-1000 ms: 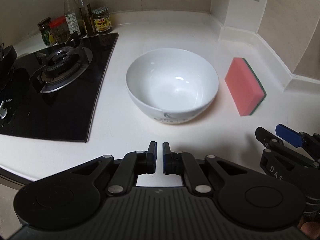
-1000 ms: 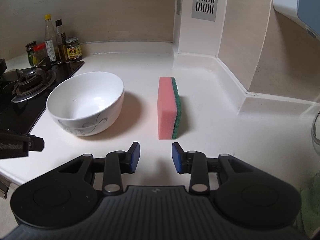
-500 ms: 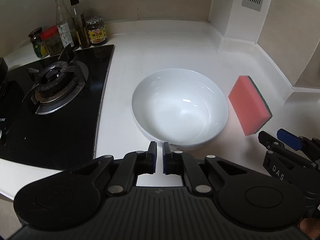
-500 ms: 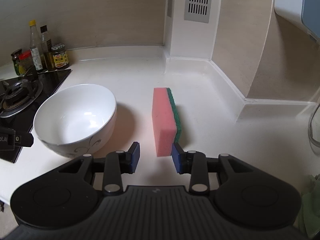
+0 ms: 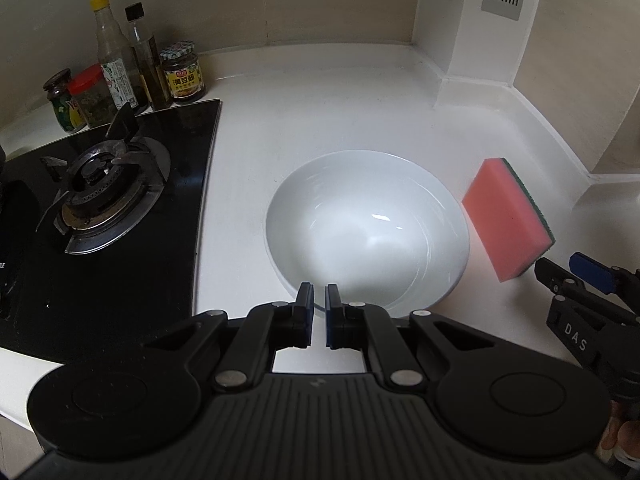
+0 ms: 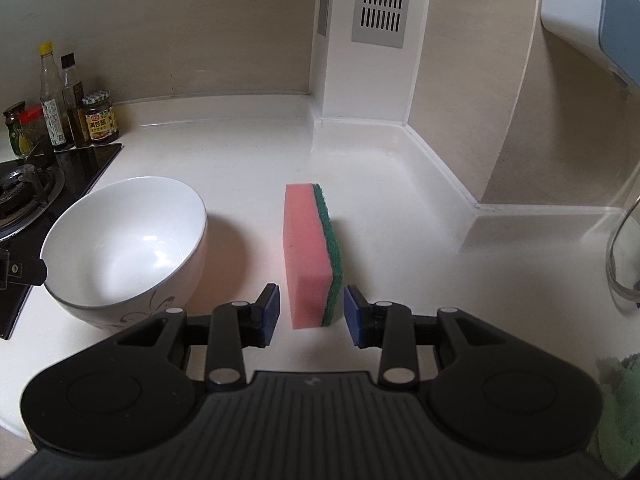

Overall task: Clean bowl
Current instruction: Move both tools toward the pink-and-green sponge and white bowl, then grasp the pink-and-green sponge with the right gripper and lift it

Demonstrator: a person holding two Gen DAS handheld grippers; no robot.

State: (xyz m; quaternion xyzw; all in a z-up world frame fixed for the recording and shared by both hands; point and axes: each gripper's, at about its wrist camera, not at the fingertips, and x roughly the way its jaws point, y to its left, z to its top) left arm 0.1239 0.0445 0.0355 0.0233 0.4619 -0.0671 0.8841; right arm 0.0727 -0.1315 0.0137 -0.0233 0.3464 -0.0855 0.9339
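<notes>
You see a glossy ceramic bowl [image 5: 368, 228], a foam sponge [image 6: 308, 252] with rough green scourer, on your smooth desk [image 6: 400, 208].

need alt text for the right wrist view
The right gripper hovers low over a white counter, its open jaws straddling the near end of a pink and green sponge standing on edge, not gripping it. An empty white bowl sits to the left, with a stove and condiment jars behind.
</notes>
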